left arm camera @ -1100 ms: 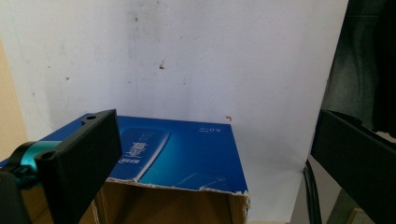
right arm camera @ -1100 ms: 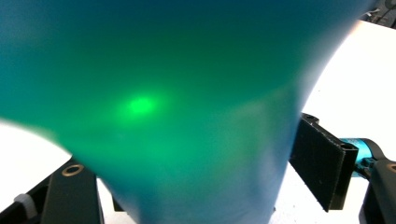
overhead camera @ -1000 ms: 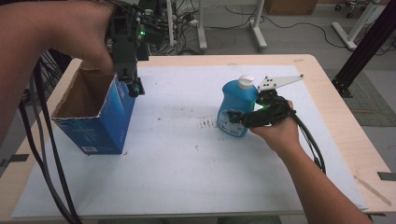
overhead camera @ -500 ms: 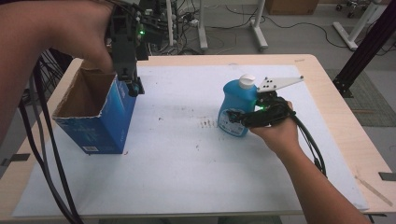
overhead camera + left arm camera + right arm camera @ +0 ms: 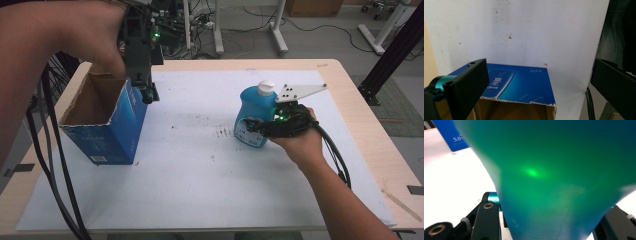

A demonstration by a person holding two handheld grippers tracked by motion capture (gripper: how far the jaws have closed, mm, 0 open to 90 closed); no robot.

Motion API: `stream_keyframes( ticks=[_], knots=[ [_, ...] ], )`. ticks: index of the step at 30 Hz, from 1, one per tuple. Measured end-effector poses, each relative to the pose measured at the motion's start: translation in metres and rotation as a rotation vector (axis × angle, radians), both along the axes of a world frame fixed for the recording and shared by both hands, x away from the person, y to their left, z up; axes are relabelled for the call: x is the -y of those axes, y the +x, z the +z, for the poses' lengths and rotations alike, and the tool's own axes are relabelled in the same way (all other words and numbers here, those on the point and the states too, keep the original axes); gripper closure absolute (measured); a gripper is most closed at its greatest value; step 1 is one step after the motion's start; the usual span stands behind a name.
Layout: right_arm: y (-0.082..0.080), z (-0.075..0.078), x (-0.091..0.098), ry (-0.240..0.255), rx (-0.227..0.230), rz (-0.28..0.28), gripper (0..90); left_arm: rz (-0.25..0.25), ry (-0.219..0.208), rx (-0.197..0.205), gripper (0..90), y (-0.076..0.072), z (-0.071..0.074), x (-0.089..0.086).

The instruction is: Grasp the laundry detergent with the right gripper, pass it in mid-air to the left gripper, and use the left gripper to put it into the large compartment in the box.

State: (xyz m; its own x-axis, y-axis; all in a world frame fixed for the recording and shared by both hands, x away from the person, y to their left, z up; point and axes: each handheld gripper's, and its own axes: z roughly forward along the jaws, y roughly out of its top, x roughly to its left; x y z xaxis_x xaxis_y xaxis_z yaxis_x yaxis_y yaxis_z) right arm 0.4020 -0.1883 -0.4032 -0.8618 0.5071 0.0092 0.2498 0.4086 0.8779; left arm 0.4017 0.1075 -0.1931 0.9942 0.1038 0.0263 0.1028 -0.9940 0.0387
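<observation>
A blue bottle (image 5: pixel 254 116) with a white cap stands tilted on the white sheet, right of centre. My right gripper (image 5: pixel 257 126) is shut on its lower body, and in the right gripper view the bottle (image 5: pixel 554 170) looms close between the two jaws of that gripper (image 5: pixel 551 220). An open blue cardboard box (image 5: pixel 111 131) stands at the left. My left gripper (image 5: pixel 146 94) hangs over the box's back right rim. In the left gripper view this gripper (image 5: pixel 537 63) is open, its jaws wide apart above the torn rim of the box (image 5: pixel 524 86).
A white sheet (image 5: pixel 200 170) covers most of the wooden table (image 5: pixel 352 100). Black cables (image 5: pixel 55 165) trail down past the left edge. A black frame leg (image 5: pixel 395 50) stands off the table's right rear, and stand legs and wires lie on the floor behind.
</observation>
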Motion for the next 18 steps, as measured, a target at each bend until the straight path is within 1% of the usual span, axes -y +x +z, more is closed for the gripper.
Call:
stream_keyframes(
  ticks=[1, 3, 7, 10, 14, 15, 16, 17, 18],
  knots=[
    [0.000, 0.000, 0.000, 0.000, 0.000, 0.000, 46.8, 0.000, 0.000, 0.000, 1.7, 0.000, 0.000, 0.000],
    [-0.003, 0.005, 0.001, 0.000, 0.004, 0.006, 46.7, -0.005, 0.000, 0.001, 1.7, -0.001, 0.001, 0.001],
    [-0.006, 0.012, 0.001, -0.015, 0.006, 0.025, 46.7, -0.013, -0.021, 0.005, 1.7, -0.004, 0.003, 0.004],
    [-0.009, 0.019, 0.000, -0.019, 0.007, 0.044, 46.5, -0.020, -0.023, 0.007, 1.7, -0.005, 0.003, 0.007],
    [-0.015, 0.030, -0.006, -0.025, 0.016, 0.090, 46.5, -0.022, -0.025, -0.005, 1.7, -0.006, 0.003, 0.011],
    [-0.015, 0.030, -0.006, -0.025, 0.016, 0.090, 46.5, -0.022, -0.025, -0.005, 1.7, -0.006, 0.003, 0.011],
    [-0.020, 0.039, -0.012, -0.026, 0.024, 0.129, 46.4, -0.028, -0.034, -0.007, 1.7, -0.008, 0.003, 0.014],
    [-0.020, 0.039, -0.012, -0.026, 0.024, 0.129, 46.4, -0.033, -0.036, -0.009, 1.7, -0.008, 0.003, 0.016],
    [-0.023, 0.044, -0.016, -0.025, 0.023, 0.153, 46.4, -0.038, -0.044, -0.007, 1.7, -0.010, 0.003, 0.018]
  ],
)
